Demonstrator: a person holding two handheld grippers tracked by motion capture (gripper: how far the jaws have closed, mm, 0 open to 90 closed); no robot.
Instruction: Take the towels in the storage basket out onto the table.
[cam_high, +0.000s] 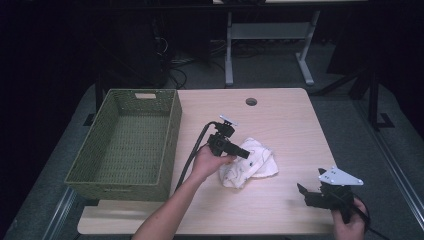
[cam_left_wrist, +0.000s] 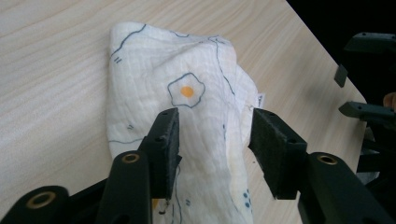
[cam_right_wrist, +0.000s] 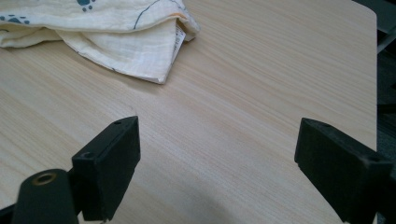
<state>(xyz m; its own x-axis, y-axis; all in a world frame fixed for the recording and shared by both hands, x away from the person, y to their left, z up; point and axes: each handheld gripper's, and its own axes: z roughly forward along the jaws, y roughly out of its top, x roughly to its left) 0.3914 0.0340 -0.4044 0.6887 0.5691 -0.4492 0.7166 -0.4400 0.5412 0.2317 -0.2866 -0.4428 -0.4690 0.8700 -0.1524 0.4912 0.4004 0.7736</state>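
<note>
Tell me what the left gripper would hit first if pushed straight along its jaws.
The folded cloth: the left gripper has open jaws either side of it, seemingly just above; exact height is unclear. Under it lies the table.

Light wood table (cam_high: 280, 115): green woven basket (cam_high: 125, 145), crumpled white printed cloth (cam_high: 252, 167).

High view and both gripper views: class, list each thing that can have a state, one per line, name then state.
Cloth: crumpled, lying on the table, not lifted.
Basket: upright, empty.
Left claw: open, jaws either side of a cloth fold.
Right claw: open wide, over bare table, holding nothing.
</note>
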